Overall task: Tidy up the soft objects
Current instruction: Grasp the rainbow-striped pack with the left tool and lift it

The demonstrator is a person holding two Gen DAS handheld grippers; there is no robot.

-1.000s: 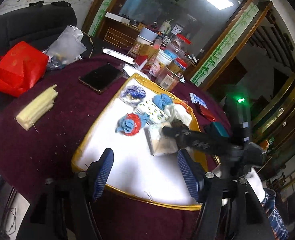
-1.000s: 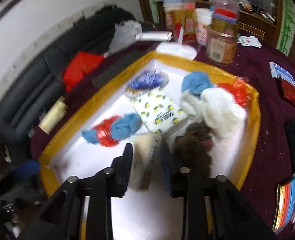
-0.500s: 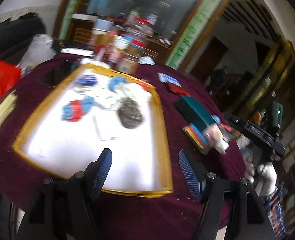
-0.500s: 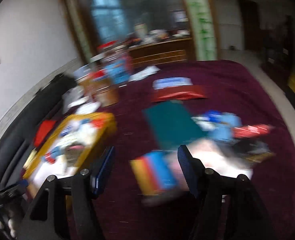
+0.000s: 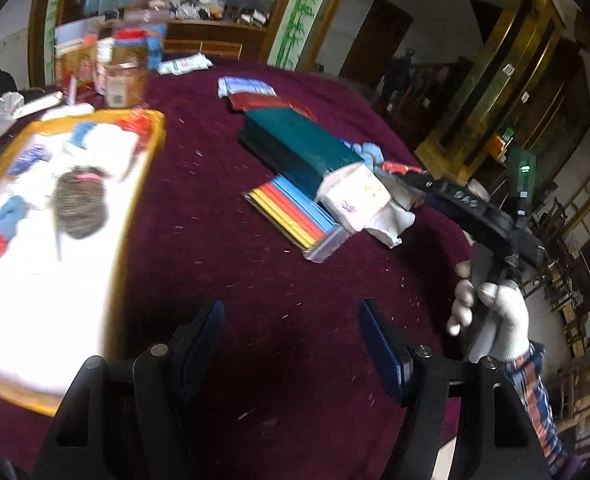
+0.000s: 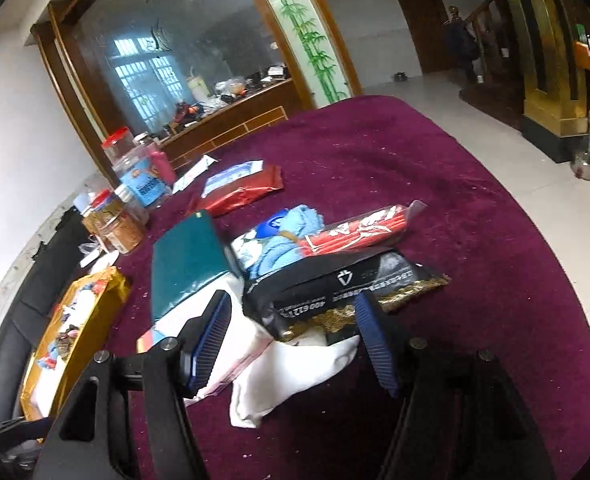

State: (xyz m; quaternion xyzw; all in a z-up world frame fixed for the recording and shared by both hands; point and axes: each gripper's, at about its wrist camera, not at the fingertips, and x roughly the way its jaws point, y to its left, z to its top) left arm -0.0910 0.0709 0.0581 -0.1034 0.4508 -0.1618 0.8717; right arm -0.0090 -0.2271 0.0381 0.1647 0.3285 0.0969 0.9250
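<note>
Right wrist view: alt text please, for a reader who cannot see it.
The open right gripper, holding nothing, hovers over a white cloth and a black-and-gold packet on a maroon tablecloth. A teal box and a yellow-rimmed tray lie to the left.

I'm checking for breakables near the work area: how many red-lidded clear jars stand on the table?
2: a taller red-lidded jar at the table's far edge, and a shorter one nearer the yellow-rimmed tray. Others may hide behind them.
</note>
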